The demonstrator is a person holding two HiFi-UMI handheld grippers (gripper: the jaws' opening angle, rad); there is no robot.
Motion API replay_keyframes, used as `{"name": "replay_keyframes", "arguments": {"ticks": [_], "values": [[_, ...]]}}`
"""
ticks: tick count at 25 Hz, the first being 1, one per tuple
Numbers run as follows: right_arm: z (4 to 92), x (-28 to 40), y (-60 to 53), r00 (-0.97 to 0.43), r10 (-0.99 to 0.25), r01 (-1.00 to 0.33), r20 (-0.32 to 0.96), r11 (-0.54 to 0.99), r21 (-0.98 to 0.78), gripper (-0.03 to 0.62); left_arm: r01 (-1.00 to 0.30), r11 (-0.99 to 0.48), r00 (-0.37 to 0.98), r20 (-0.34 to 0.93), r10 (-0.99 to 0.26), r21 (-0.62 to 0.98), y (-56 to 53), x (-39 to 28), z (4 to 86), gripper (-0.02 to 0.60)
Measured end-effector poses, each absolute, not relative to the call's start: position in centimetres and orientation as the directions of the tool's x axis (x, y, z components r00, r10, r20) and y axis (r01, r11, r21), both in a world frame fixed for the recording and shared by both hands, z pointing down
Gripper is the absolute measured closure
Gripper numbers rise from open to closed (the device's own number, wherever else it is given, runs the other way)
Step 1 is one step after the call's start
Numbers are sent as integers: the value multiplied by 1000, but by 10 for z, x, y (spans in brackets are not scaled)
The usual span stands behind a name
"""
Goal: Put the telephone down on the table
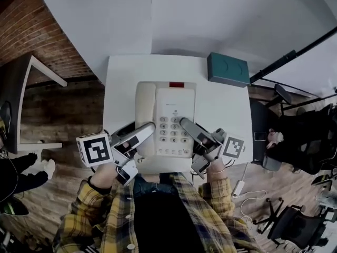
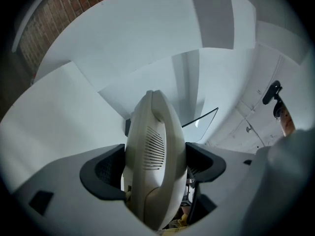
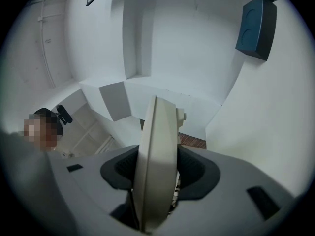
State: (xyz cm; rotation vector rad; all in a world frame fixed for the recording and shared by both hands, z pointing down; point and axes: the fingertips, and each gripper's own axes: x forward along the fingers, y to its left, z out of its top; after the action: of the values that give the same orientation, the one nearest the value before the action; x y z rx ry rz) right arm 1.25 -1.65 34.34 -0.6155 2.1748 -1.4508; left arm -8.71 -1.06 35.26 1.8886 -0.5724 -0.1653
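The left gripper (image 2: 155, 167) is clamped on the handset (image 2: 153, 141), and the right gripper (image 3: 156, 173) on the thin edge of the base (image 3: 155, 141). Between them the telephone (image 1: 166, 112) lies over the white table (image 1: 226, 107). Lowering unevenly could tip the base or pull the handset from its cradle.

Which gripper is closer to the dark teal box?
Right. The right gripper grips the cream plastic telephone's right edge, on the teal box's side; the left gripper grips its left, handset edge, farther off.
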Motion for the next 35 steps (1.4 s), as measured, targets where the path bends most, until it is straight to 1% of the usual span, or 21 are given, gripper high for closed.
{"name": "replay_keyframes", "arguments": {"ticks": [7, 13, 20, 32, 35], "values": [[345, 23, -44, -875, -468, -57, -123, 352, -934, 385, -353, -218, 798, 172, -577, 910, -24, -74, 356, 213], [346, 26, -51, -893, -426, -17, -145, 354, -935, 385, -376, -206, 767, 179, -616, 904, -27, -70, 354, 213], [348, 25, -52, -883, -442, -6, -158, 347, -938, 385, -397, -208, 764, 197, -614, 894, -28, -72, 355, 215], [347, 32, -55, -862, -491, -60, -125, 345, -937, 385, -345, -235, 808, 160, -567, 909, -37, -66, 356, 213], [356, 37, -69, -857, -502, -67, -114, 329, -942, 385, -343, -219, 815, 173, -553, 913, -52, -61, 365, 215]]}}
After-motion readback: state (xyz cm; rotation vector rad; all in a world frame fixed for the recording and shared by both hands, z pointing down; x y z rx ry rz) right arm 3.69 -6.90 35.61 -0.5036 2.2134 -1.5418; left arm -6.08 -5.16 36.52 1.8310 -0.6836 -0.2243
